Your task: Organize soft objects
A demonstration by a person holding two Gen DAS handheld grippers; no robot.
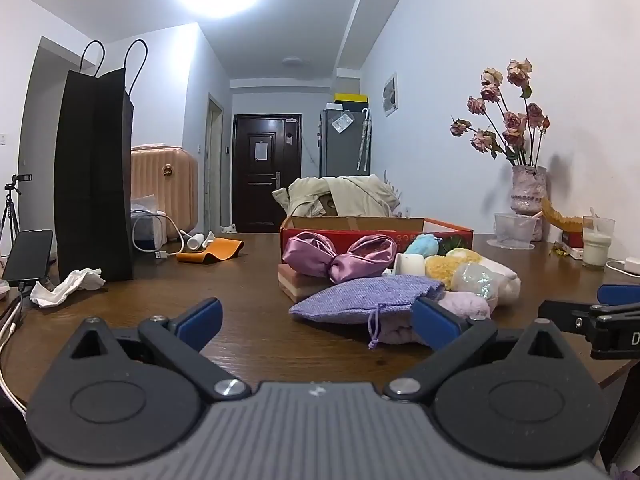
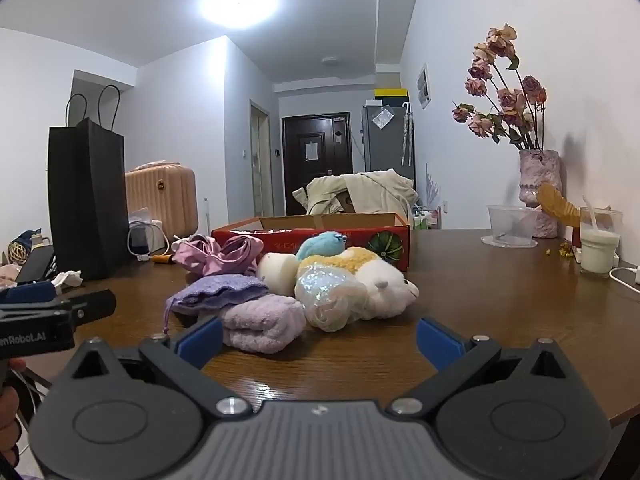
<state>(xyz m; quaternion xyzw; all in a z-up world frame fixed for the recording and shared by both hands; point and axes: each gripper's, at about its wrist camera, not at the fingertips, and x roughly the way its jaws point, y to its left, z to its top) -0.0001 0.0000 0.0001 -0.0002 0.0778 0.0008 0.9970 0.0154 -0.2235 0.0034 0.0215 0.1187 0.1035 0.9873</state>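
One black paper bag [image 1: 94, 176] stands left of table [image 1: 248, 280].

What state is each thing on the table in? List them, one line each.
left tool: open, empty
right tool: open, empty
red cardboard box: open, flaps up
purple drawstring pouch: lying flat on the pile
lilac towel: folded
satin bow: lying on a pink block
white plush toy: on its side
black paper bag: upright
tissue: crumpled
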